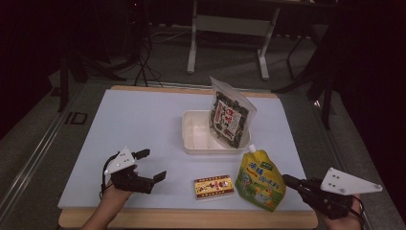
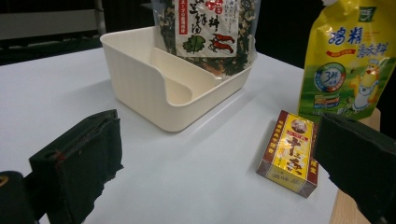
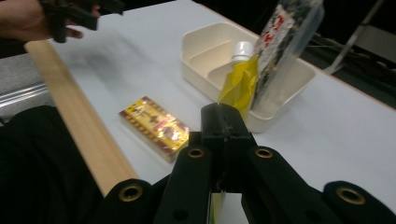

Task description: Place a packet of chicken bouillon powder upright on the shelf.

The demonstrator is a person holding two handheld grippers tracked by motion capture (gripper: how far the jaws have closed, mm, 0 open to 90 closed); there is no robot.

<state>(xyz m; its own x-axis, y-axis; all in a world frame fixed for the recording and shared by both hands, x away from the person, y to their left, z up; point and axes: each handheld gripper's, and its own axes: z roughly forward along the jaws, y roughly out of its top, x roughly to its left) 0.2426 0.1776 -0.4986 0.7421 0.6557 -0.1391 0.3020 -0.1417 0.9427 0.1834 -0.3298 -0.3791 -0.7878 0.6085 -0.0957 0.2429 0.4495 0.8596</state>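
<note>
Right claw (image 1: 289,180), jaws pinched together on nothing, is sitting at lower right of the high view, tip pointing left, just beside the yellow stand-up spout pouch (image 1: 260,180). Pouch is lying flat on the white counter (image 1: 143,124), long axis running up-frame, white cap toward the cream plastic tray (image 1: 191,139). Left claw (image 1: 151,165), jaws wide and empty, is farther off at lower left.

A pale blue-white tabletop (image 1: 143,129) with a light wooden edge (image 1: 186,218) stands on a grey carpeted floor (image 1: 230,57) in a dim room. Beyond it stands a white metal desk frame (image 1: 230,28) with two feet. Black cables (image 1: 143,62) trail across the floor, and dark stand legs (image 1: 81,67) rise at the far left.
</note>
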